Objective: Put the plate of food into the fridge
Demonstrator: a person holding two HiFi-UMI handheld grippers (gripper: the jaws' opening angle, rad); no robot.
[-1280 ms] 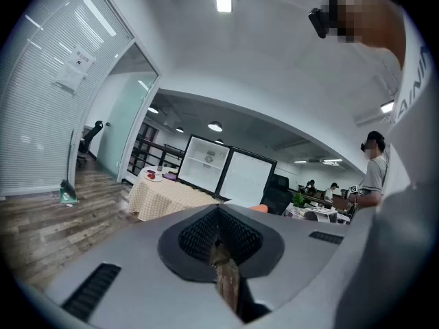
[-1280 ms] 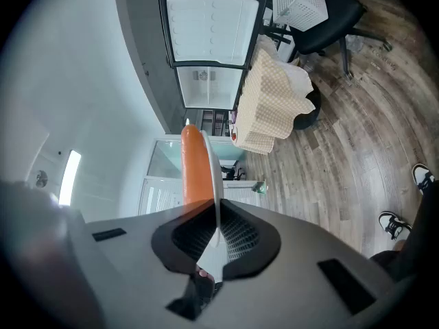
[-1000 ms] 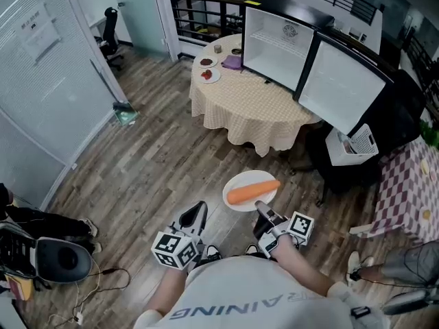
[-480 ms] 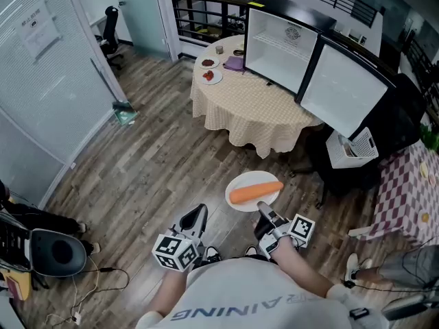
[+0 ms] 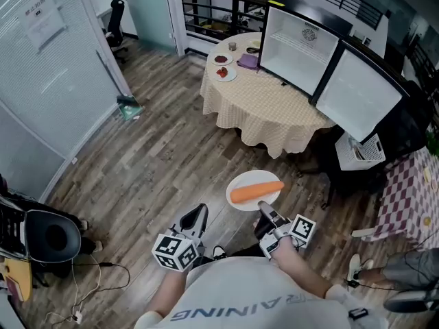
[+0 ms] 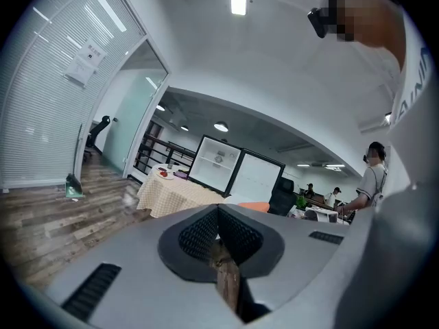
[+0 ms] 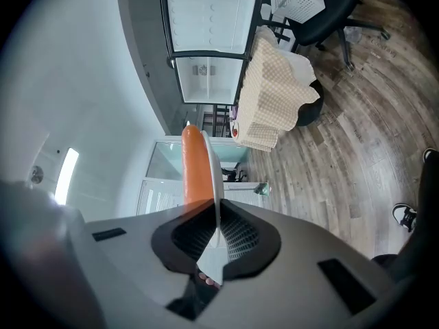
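- Clamped with the right gripper [image 7: 215,233] onto the near rim of the white plate [image 5: 240,181], at lower centre of the head view, one carrot [image 5: 256,192] lying across it.
- Holding nothing with the left gripper [image 6: 219,235], closed up tight.
- Judged mid-carry: well apart from the open fridge [image 5: 298,43] at upper right, by the round table [image 5: 264,105].
- Next: walk closer, hold level, slide inside.
- Counted: two grippers, one carried plate, one carrot, one fridge, one table, two small dishes [image 5: 225,73].

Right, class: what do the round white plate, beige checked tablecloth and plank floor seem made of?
Round white plate: glazed ceramic or melamine; smooth, thin rim.
Beige checked tablecloth: fabric, hanging in folds.
Plank floor: matte wood or laminate; grain and seams.
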